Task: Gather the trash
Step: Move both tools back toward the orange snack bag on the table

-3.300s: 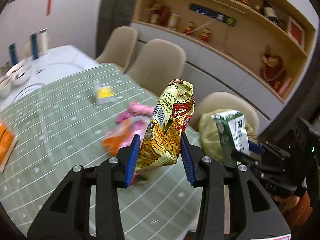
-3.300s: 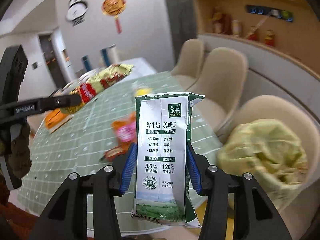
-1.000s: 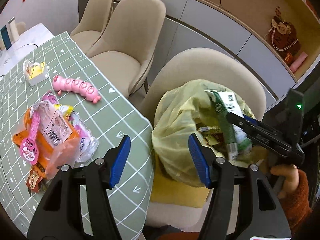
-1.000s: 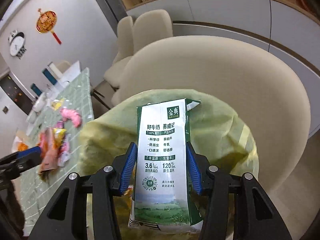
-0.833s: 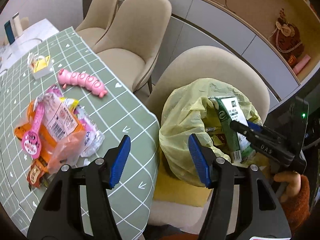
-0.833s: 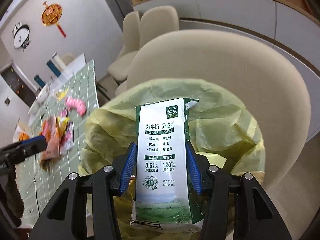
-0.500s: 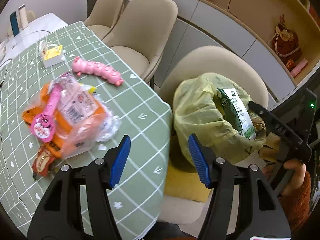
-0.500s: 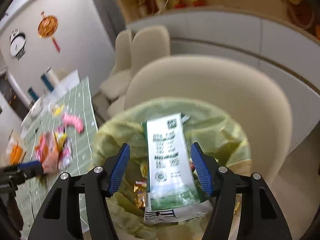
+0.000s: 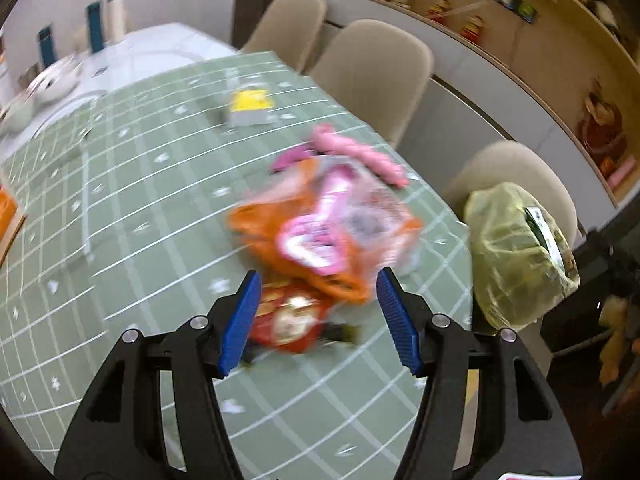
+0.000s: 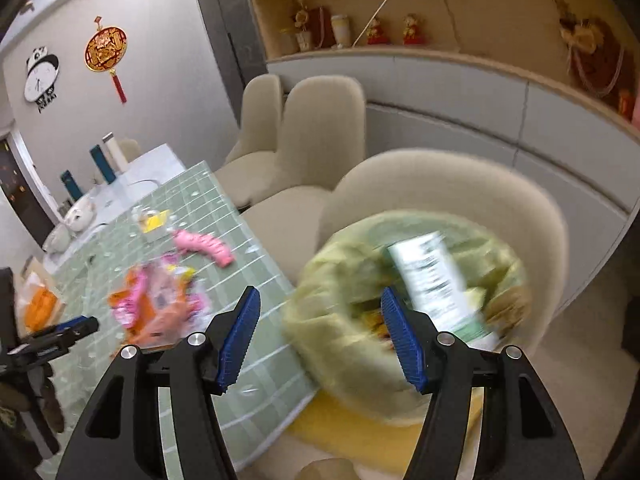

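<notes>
My left gripper (image 9: 318, 312) is open and empty, just in front of a blurred pile of orange and pink snack wrappers (image 9: 324, 232) on the green checked table (image 9: 120, 208). A red wrapper (image 9: 290, 320) lies between its fingertips. My right gripper (image 10: 320, 330) is open and empty above the yellow-green trash bag (image 10: 332, 316) on a beige chair (image 10: 444, 184). The milk carton (image 10: 436, 276) sits loose in the bag. The bag also shows in the left wrist view (image 9: 516, 256). The wrapper pile also shows in the right wrist view (image 10: 156, 304).
A pink caterpillar toy (image 9: 360, 154) and a small yellow-topped box (image 9: 250, 110) lie farther back on the table. More beige chairs (image 9: 376, 68) stand along its far side. Bowls and bottles (image 9: 100, 20) stand on the white end. Wall cabinets and shelves run behind.
My right gripper has let go of the milk carton into the bag and drawn back. My left gripper has swung from the bag to the wrapper pile on the table.
</notes>
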Tool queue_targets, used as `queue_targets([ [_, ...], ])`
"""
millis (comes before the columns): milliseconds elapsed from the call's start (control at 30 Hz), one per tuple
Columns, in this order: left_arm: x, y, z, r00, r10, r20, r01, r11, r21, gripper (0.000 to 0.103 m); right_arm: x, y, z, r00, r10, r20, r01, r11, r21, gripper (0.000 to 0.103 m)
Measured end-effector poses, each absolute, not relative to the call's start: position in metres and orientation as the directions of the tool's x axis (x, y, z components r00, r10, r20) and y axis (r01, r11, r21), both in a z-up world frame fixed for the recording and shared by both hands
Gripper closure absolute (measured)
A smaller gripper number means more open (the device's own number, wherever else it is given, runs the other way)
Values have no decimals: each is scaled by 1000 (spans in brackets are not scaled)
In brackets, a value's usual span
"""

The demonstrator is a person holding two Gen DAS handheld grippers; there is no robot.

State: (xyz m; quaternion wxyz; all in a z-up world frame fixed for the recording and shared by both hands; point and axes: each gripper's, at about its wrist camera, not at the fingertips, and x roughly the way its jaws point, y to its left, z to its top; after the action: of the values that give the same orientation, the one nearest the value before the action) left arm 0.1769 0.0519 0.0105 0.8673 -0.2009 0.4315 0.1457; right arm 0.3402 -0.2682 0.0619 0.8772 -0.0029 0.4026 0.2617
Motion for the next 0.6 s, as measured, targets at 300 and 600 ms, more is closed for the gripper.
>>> queue_targets([
  [300, 135, 99, 8, 600, 137, -788, -528, 808, -262, 46, 294, -204, 37, 441, 490, -752, -609, 779, 150, 45],
  [600, 100, 98, 3, 654, 173, -736, -535, 794, -289, 46, 259, -105, 0, 243, 596, -766, -857, 502, 118, 45],
])
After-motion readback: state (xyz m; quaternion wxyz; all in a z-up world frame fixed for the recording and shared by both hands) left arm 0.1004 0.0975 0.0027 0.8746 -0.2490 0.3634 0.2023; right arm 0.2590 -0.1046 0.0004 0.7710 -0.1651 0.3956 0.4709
